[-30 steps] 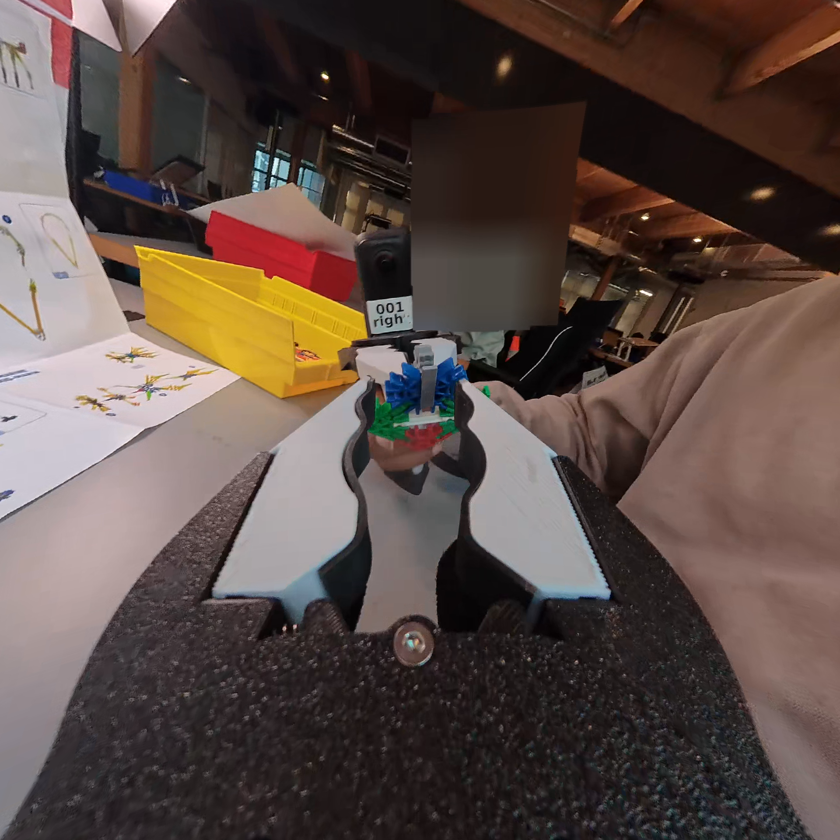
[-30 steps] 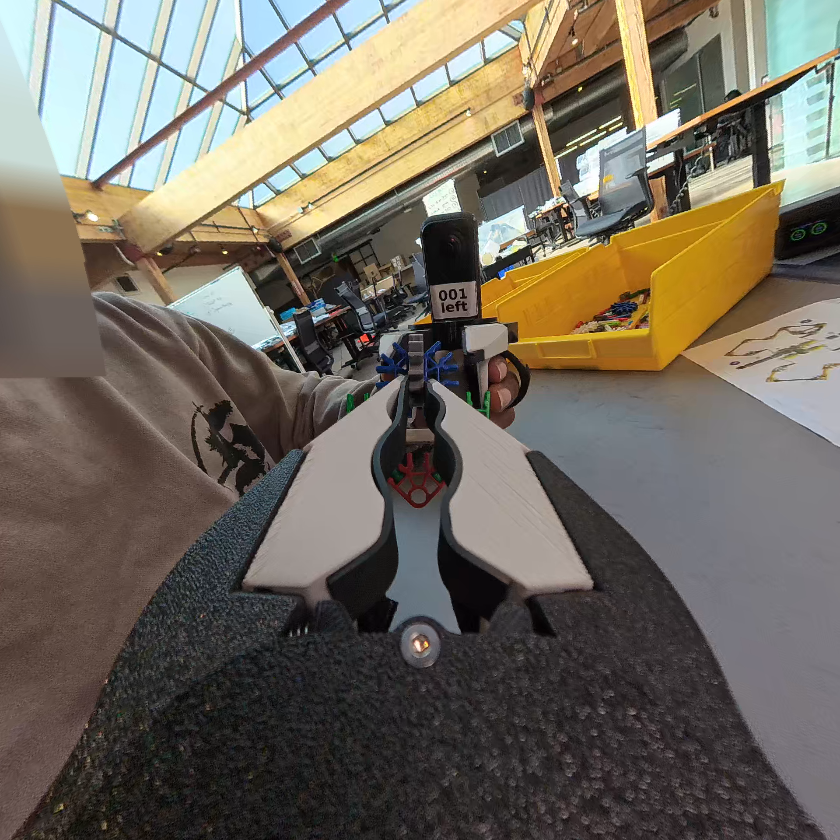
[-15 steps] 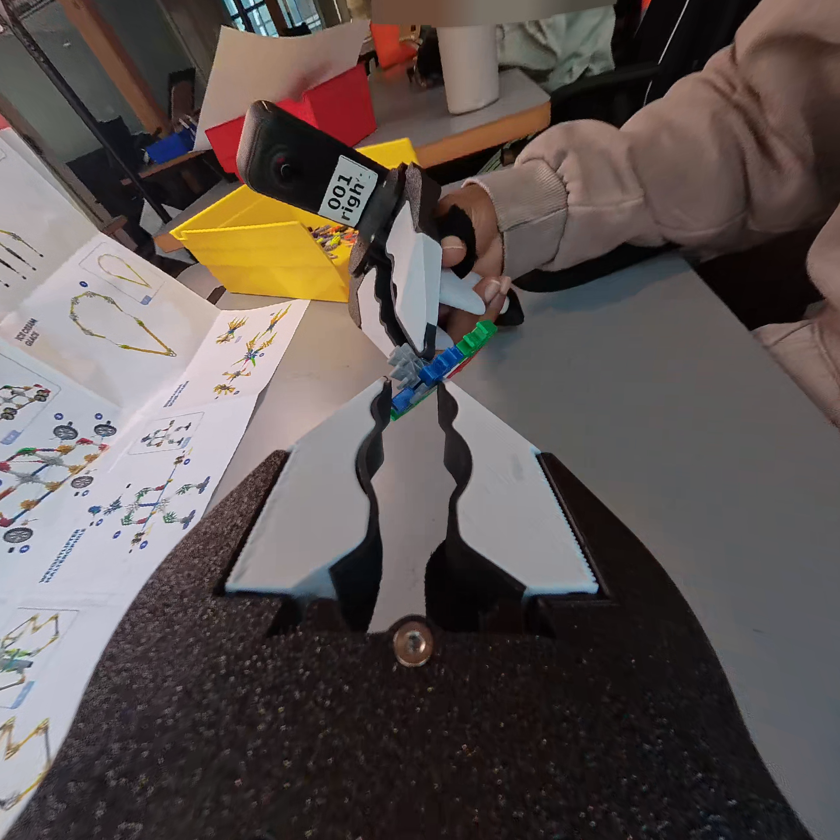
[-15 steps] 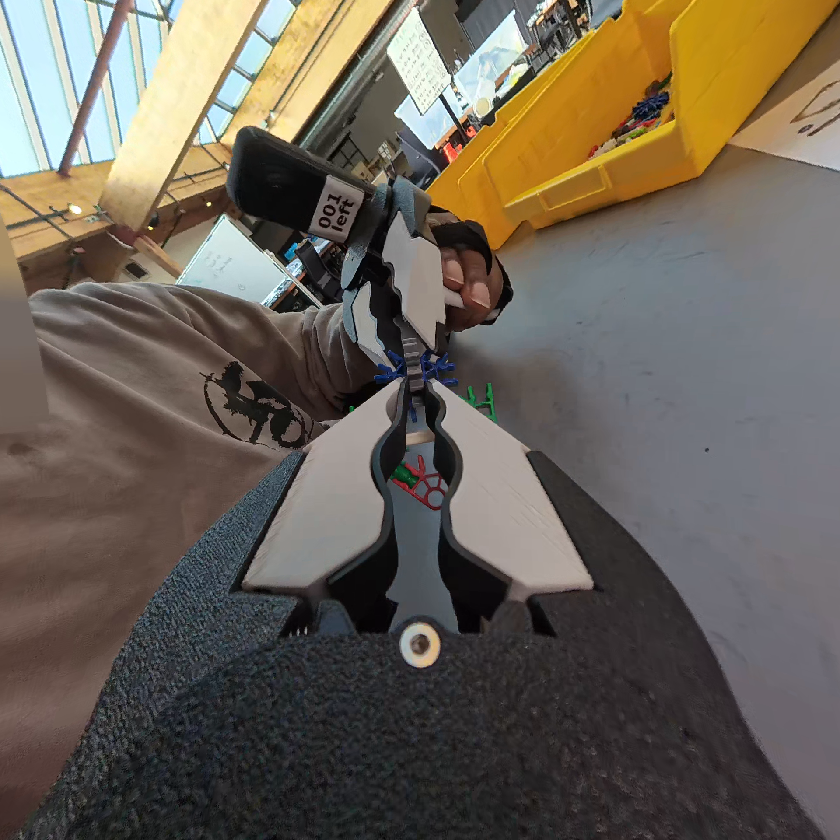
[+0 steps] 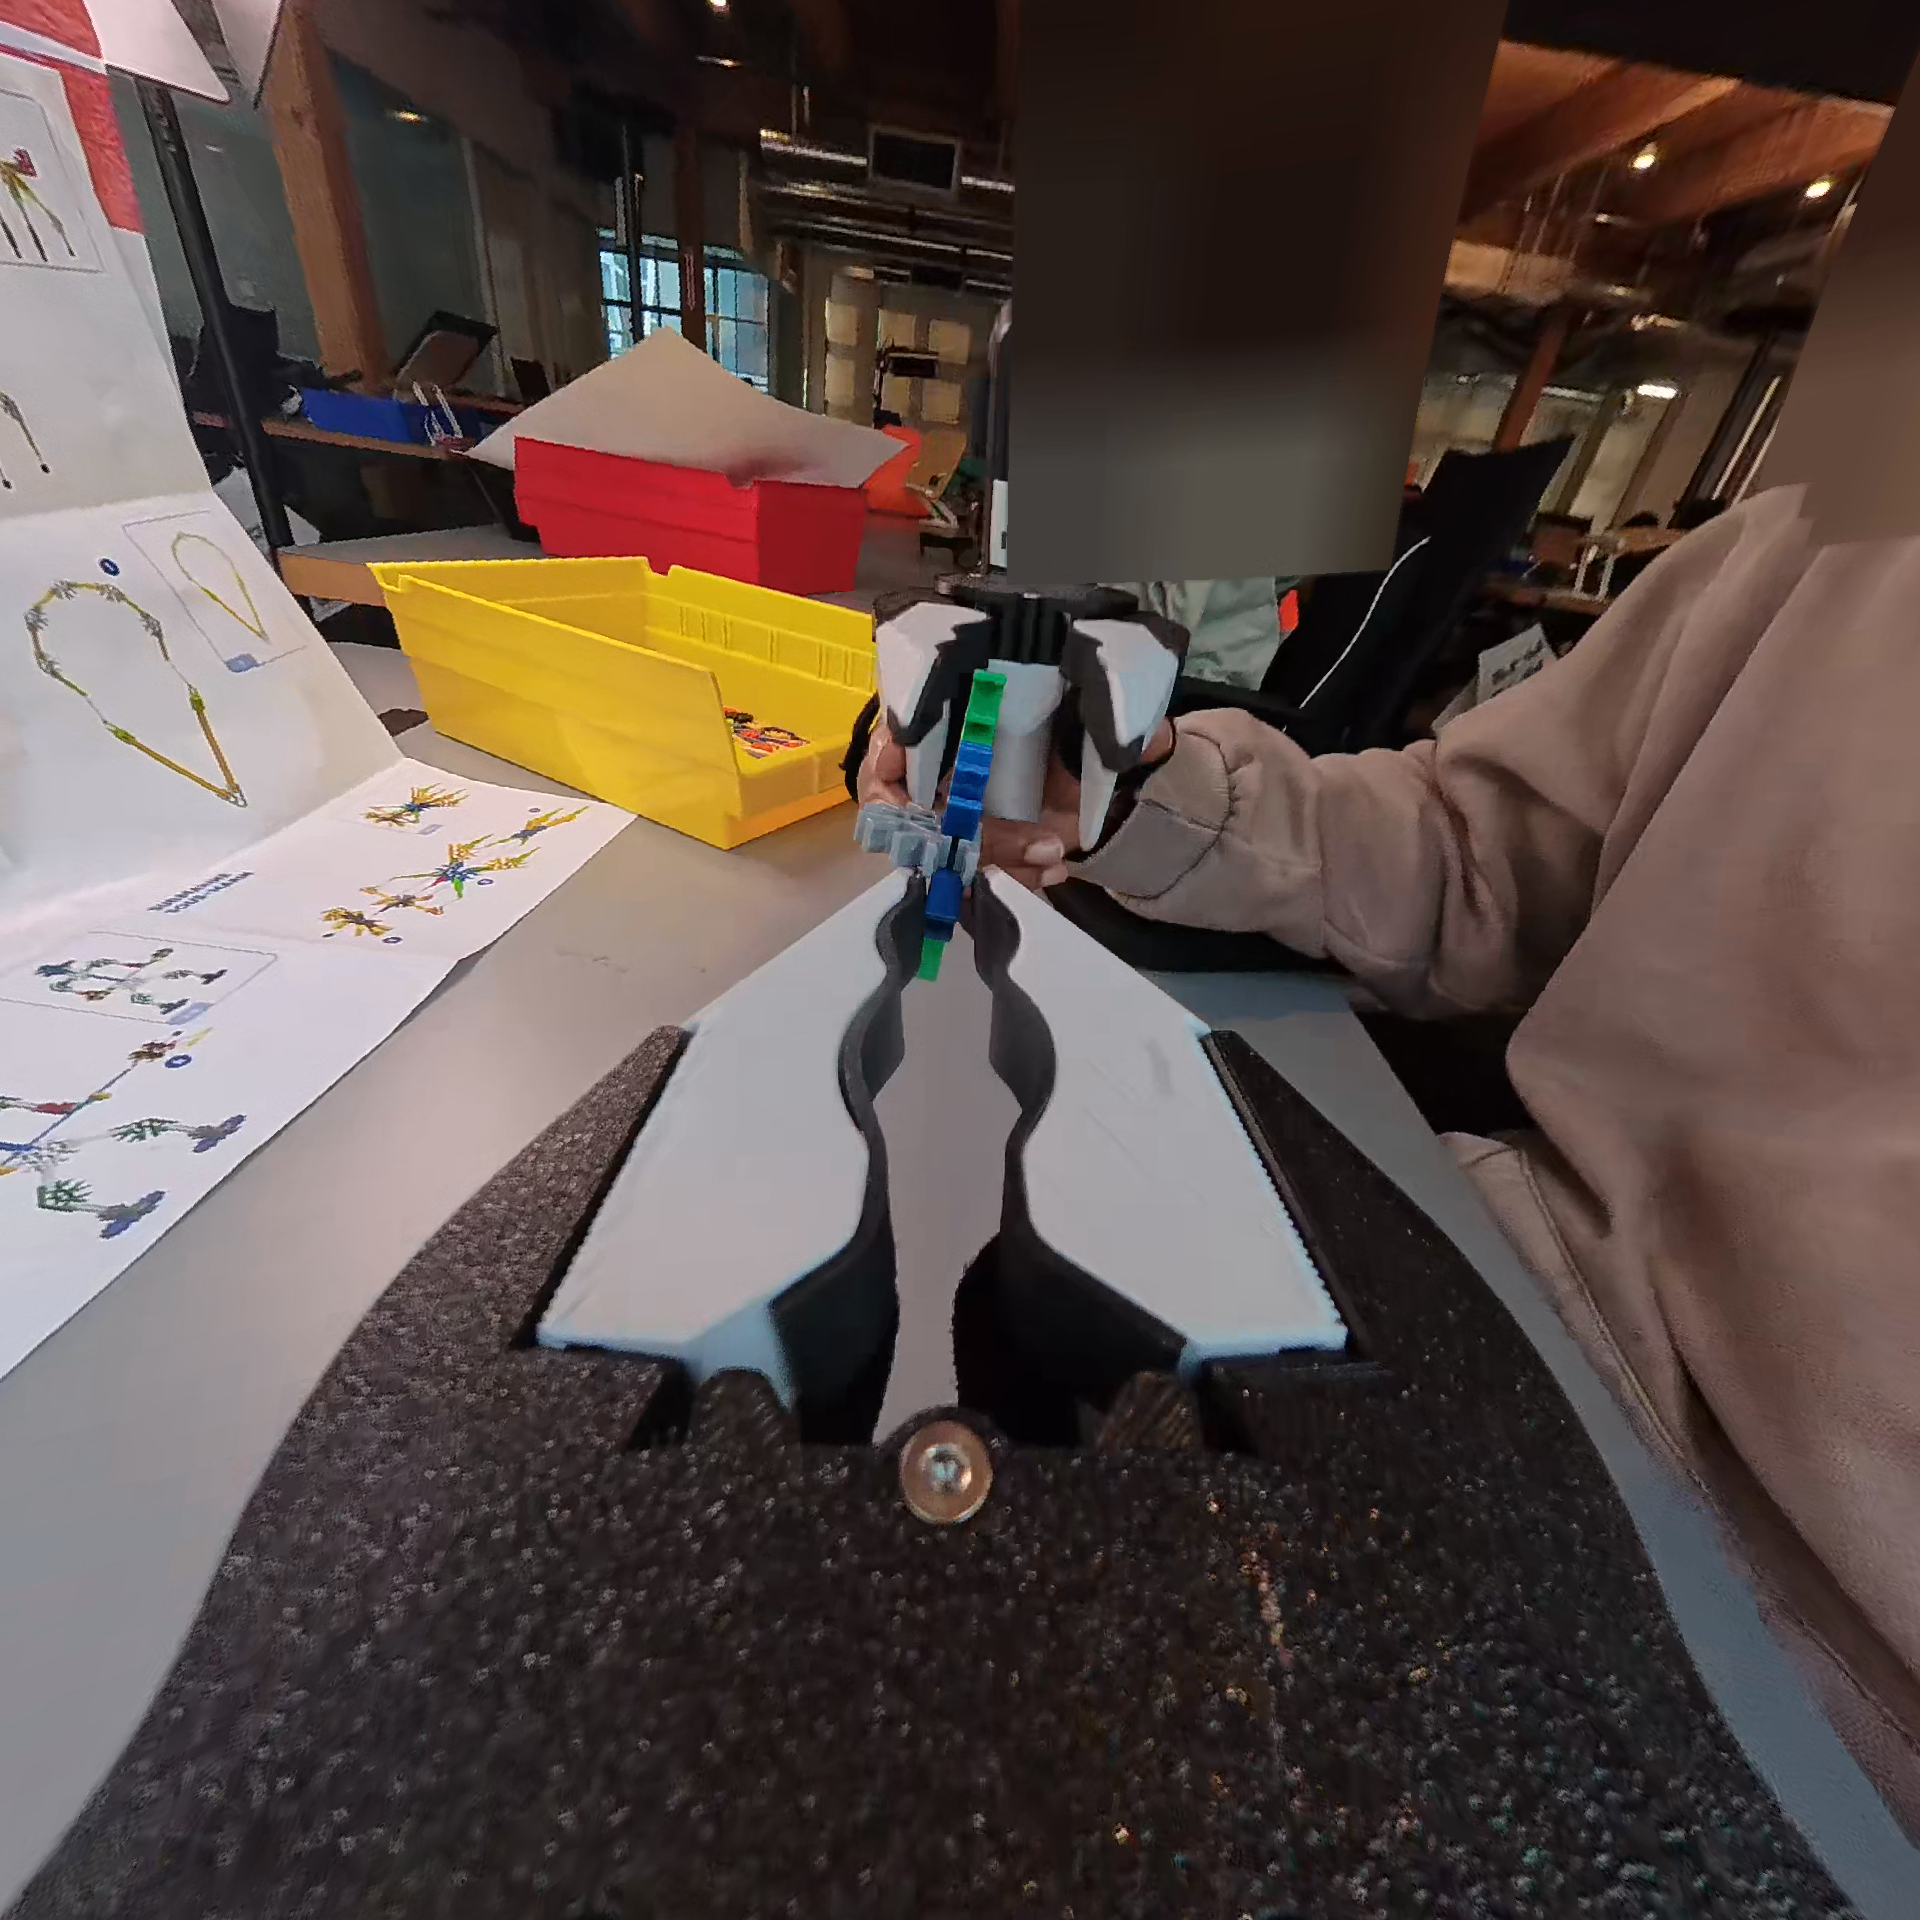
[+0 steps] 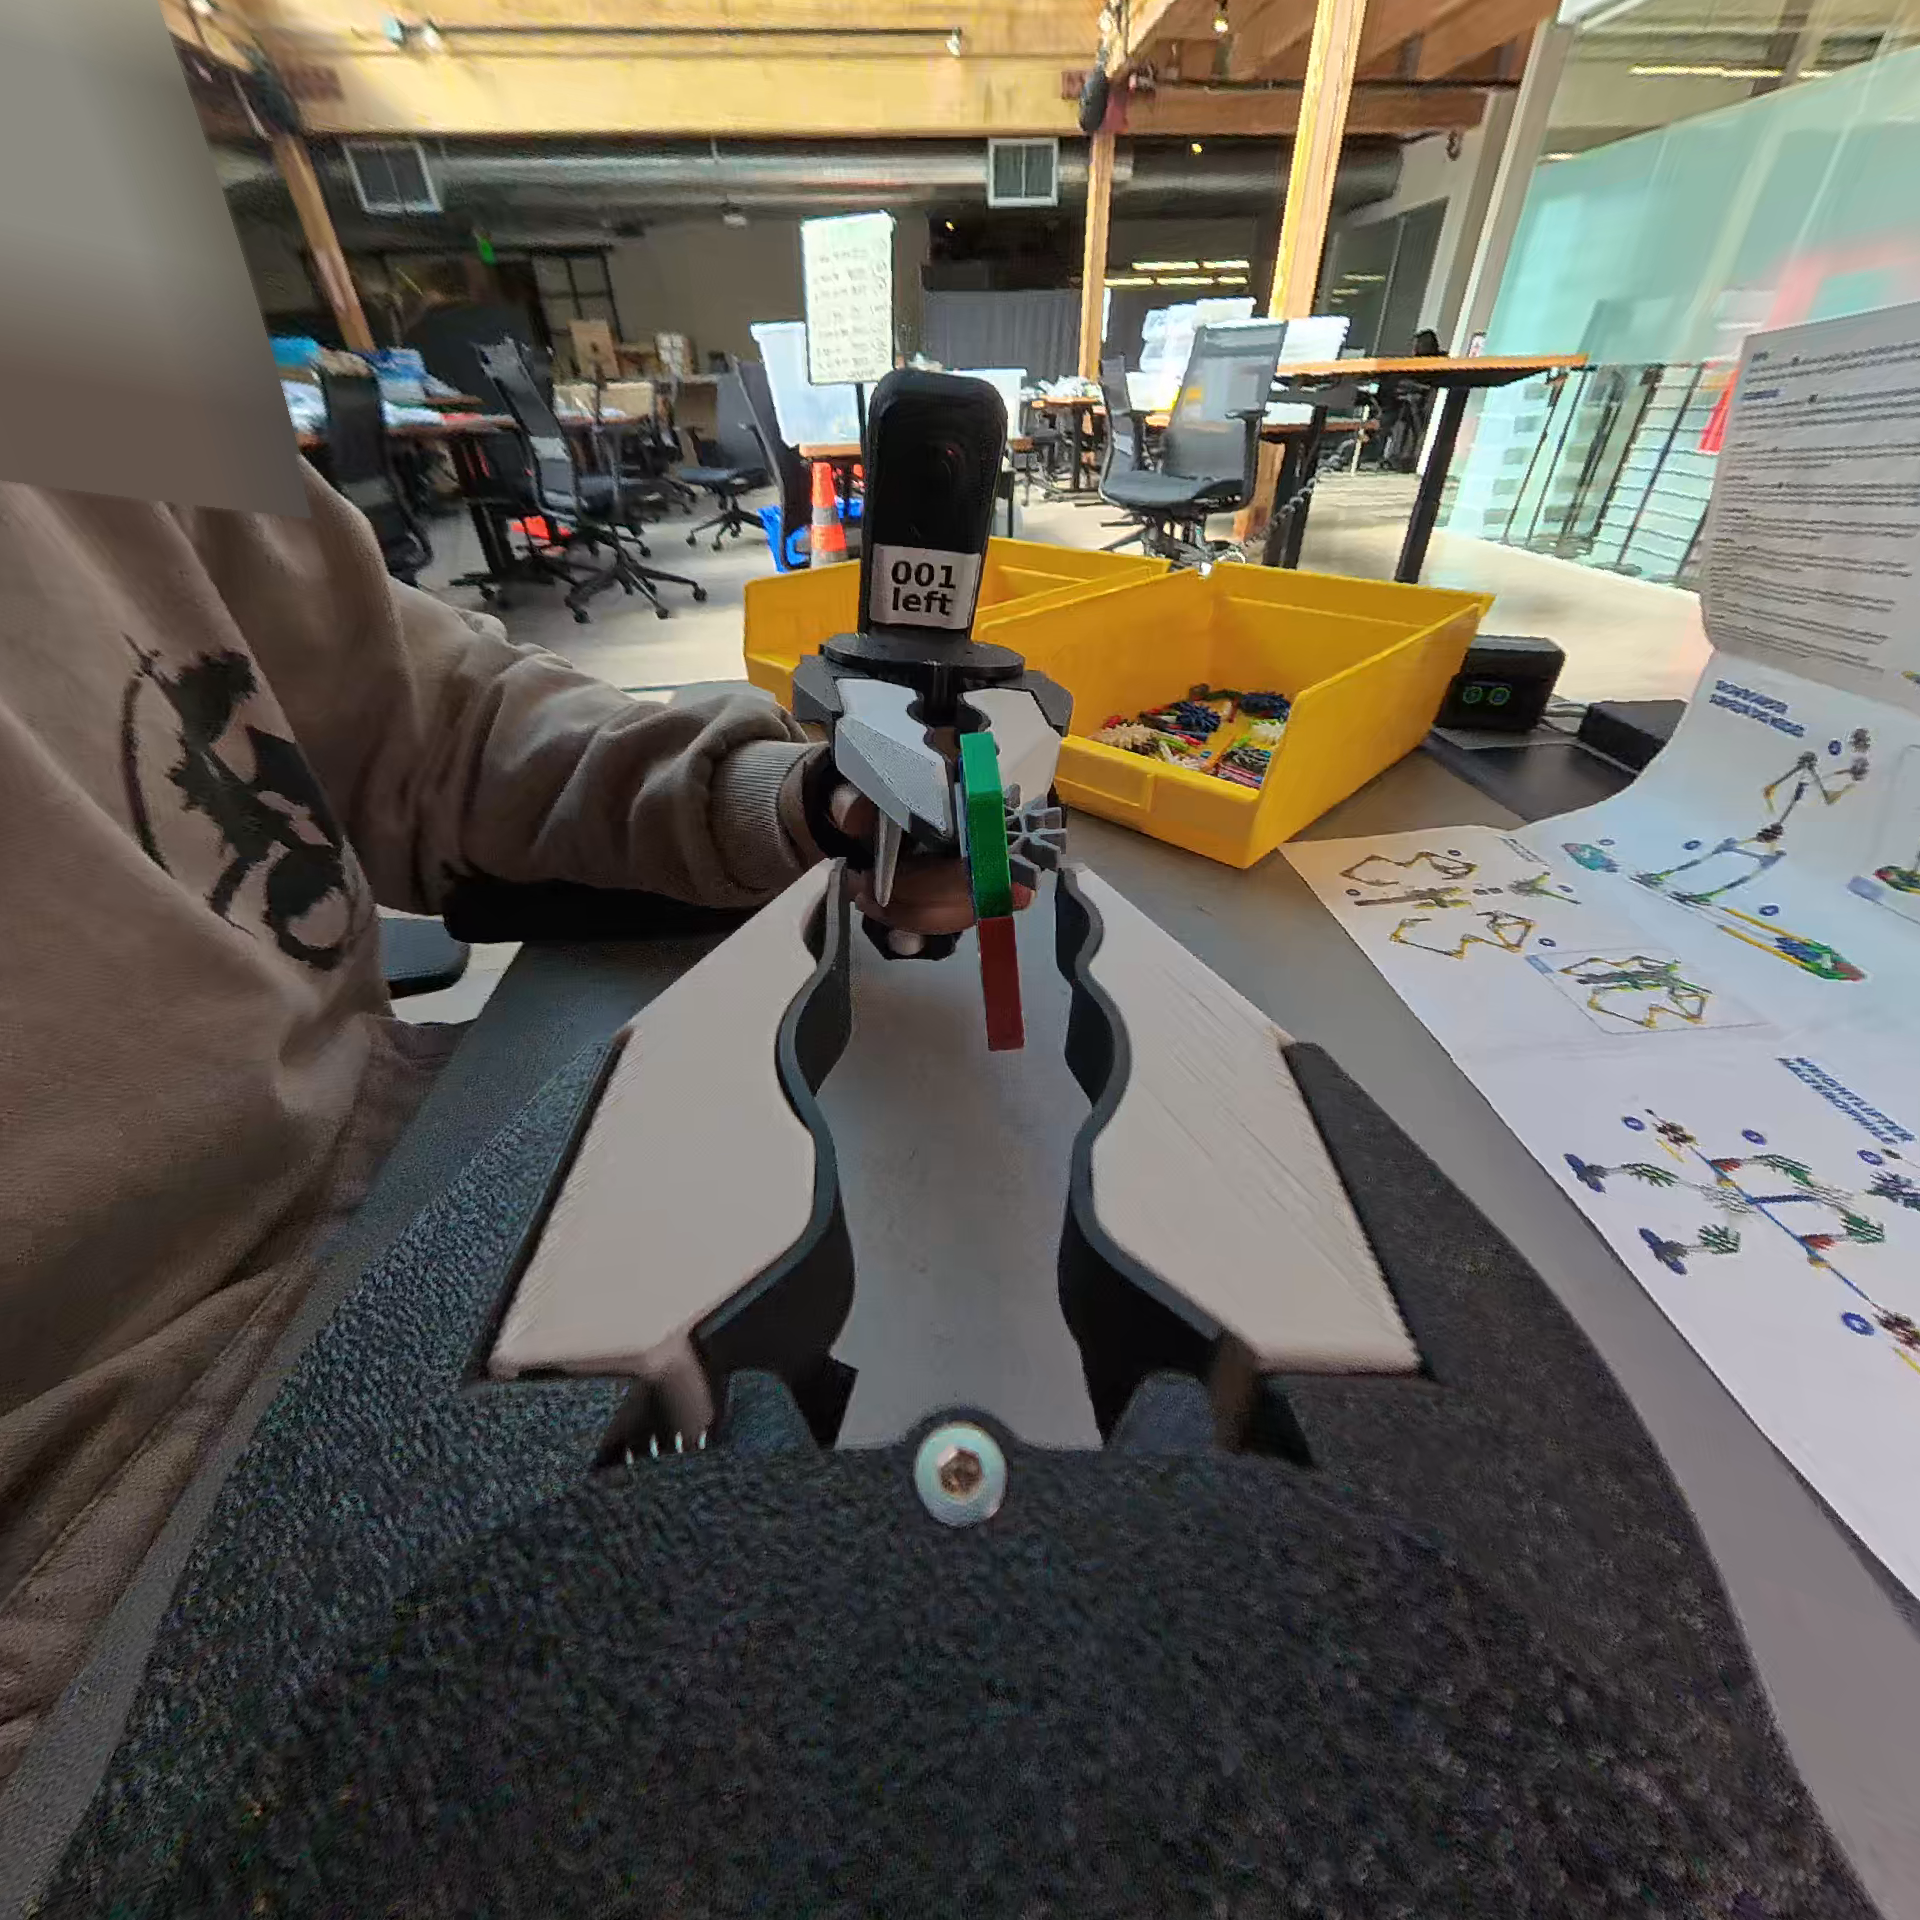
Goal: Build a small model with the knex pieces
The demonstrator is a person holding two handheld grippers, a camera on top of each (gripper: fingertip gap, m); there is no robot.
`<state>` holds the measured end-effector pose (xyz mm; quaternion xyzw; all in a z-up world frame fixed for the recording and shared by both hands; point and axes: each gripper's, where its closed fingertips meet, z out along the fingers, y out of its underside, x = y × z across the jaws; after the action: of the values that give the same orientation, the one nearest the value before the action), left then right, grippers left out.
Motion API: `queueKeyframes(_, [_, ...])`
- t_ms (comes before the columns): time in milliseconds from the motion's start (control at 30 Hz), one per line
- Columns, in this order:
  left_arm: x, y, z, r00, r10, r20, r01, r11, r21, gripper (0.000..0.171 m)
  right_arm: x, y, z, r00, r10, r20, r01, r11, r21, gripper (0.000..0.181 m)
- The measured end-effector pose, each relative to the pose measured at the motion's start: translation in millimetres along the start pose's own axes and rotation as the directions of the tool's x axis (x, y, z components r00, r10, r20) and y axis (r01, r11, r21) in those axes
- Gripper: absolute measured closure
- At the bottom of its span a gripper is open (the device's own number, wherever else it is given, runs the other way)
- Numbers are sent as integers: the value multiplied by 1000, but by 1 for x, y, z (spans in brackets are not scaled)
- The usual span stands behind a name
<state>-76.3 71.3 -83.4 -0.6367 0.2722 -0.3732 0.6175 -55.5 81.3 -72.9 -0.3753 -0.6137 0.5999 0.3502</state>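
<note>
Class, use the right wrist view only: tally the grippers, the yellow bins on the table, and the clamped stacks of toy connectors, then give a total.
Grippers: 2, the right gripper and the left gripper
Yellow bins: 2, the near yellow bin and the far yellow bin
Clamped connector stack: 1
Total: 5

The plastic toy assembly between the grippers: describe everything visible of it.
The toy assembly is a thin stack of snap-together plastic connectors seen edge-on: green, blue and a grey toothed piece in the left wrist view, green over red with the grey piece behind in the right wrist view. The left gripper pinches it at its fingertips. The right gripper stands open around the red end; contact there is unclear.
</note>
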Motion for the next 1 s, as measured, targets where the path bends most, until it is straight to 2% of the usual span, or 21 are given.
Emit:
queueKeyframes(100, [2,0,3,999,-32,-16,32,999,16,165,7,8,10,998,17,-59,-18,1000,-22,169])
queueKeyframes(167, [1,0,3,999,-52,-11,52,998,26,165,7,11,11,998,26,-51,-27,999,-20,176])
queueKeyframes(300, [-2,3,3,999,-54,-1,54,999,3,163,6,15,11,997,74,-23,-74,997,-28,177])
queueKeyframes(367, [-4,4,2,998,-65,6,65,998,-9,141,5,19,11,996,82,-17,-83,995,-51,177])
queueKeyframes(433, [-2,8,2,996,-87,-16,86,995,-42,133,3,23,13,996,84,-8,-85,994,-69,177])
queueKeyframes(533, [1,18,6,997,-77,-17,75,992,-105,136,-2,30,17,994,104,25,-101,990,-97,177])
queueKeyframes(600, [2,21,7,998,-57,-13,55,990,-126,148,-5,34,19,993,107,40,-102,988,-113,177])
queueKeyframes(800, [3,24,2,999,23,-28,-28,975,-220,149,-8,33,22,991,118,65,-110,988,-113,177])
queueKeyframes(1000, [5,21,-1,997,63,-44,-72,966,-249,148,-9,30,22,990,99,97,-87,989,-120,178])
